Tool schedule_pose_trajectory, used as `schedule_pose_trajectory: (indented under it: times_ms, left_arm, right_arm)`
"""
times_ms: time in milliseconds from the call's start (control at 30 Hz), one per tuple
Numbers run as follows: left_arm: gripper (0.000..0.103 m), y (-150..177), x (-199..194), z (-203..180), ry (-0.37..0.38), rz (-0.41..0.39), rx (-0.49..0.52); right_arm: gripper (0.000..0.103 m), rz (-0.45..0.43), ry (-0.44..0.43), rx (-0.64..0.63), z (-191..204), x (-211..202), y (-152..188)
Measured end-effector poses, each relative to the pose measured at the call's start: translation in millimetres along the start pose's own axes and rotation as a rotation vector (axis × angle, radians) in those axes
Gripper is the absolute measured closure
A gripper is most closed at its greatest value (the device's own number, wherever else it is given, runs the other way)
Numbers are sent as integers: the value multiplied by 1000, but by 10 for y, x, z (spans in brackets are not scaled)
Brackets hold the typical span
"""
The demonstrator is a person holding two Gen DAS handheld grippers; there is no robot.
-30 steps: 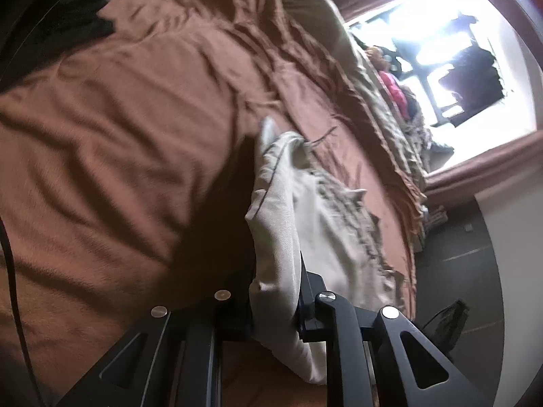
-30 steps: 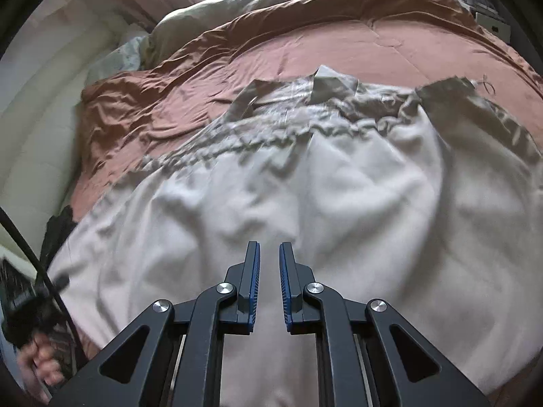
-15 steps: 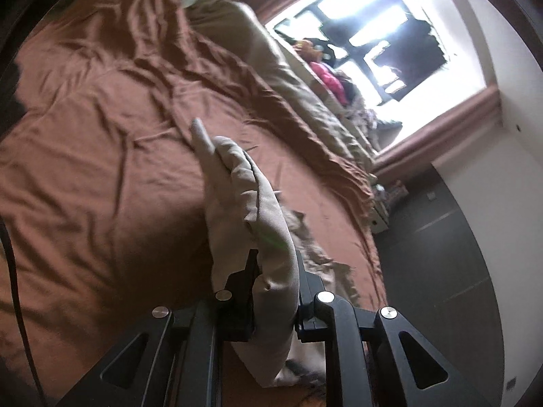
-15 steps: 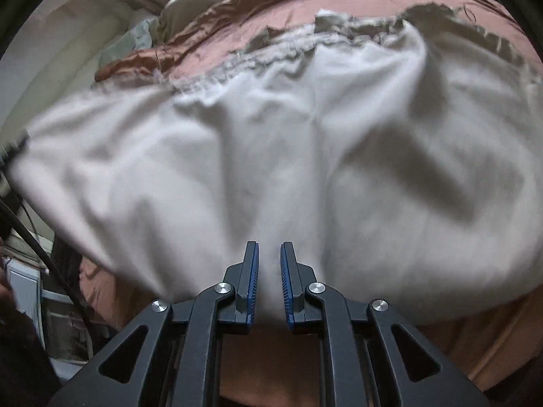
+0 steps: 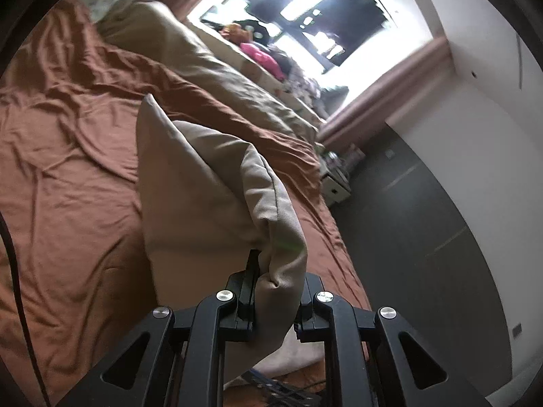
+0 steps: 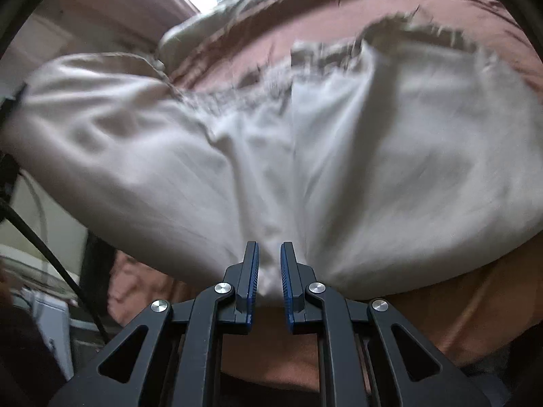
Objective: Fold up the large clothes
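A large beige garment (image 6: 339, 156) with a gathered, frayed far edge is lifted off the brown bedspread (image 6: 339, 10). My right gripper (image 6: 269, 264) is shut on its near edge, and the cloth bellies out ahead of it. In the left wrist view the same garment (image 5: 203, 183) hangs in thick folds, and my left gripper (image 5: 276, 271) is shut on a bunched fold of it above the brown bedspread (image 5: 61, 156). The fold hides the left gripper's right finger.
A beige duvet (image 5: 217, 74) lies along the far side of the bed under a bright window (image 5: 305, 10). A white nightstand (image 5: 336, 186) stands by the dark floor (image 5: 424, 254). A black cable (image 6: 51, 254) and white appliance (image 6: 51, 325) sit at the left.
Both grippers have raised the garment off the bed. It went from lying spread flat to hanging and billowing. The left view has tilted up toward the window.
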State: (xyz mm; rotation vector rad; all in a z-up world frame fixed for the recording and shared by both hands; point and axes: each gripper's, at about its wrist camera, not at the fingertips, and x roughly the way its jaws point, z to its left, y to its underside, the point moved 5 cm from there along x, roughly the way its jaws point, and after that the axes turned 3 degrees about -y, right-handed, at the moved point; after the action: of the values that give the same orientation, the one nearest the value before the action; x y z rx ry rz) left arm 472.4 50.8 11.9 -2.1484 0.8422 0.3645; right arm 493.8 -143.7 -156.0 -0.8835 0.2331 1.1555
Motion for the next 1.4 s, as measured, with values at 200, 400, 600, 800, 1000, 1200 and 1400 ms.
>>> schedule_pose_trajectory:
  times_ms: [200, 400, 600, 800, 1000, 1200, 1400]
  left_arm:
    - [87, 64, 365, -499, 32, 50, 63]
    - [87, 253, 894, -936, 56, 130, 123]
    - [87, 676, 1634, -1267, 64, 261, 172]
    - [87, 1288, 2197, -1427, 42, 399, 216]
    - [47, 1719, 2345, -1511, 81, 569, 284]
    - [27, 1419, 2021, -1322, 57, 468, 297]
    - [27, 1078, 1817, -635, -73, 386, 219]
  right_arm:
    - [41, -152, -39, 28, -213, -760, -255]
    - [41, -253, 6, 93, -766, -1363, -214]
    - [41, -279, 54, 203, -1377, -1616, 7]
    - [41, -274, 97, 264, -1614, -1694, 184]
    - [41, -279, 82, 314, -1691, -1850, 252]
    - [41, -271, 59, 288, -1684, -1726, 136]
    - [41, -210, 69, 223, -1666, -1390, -156]
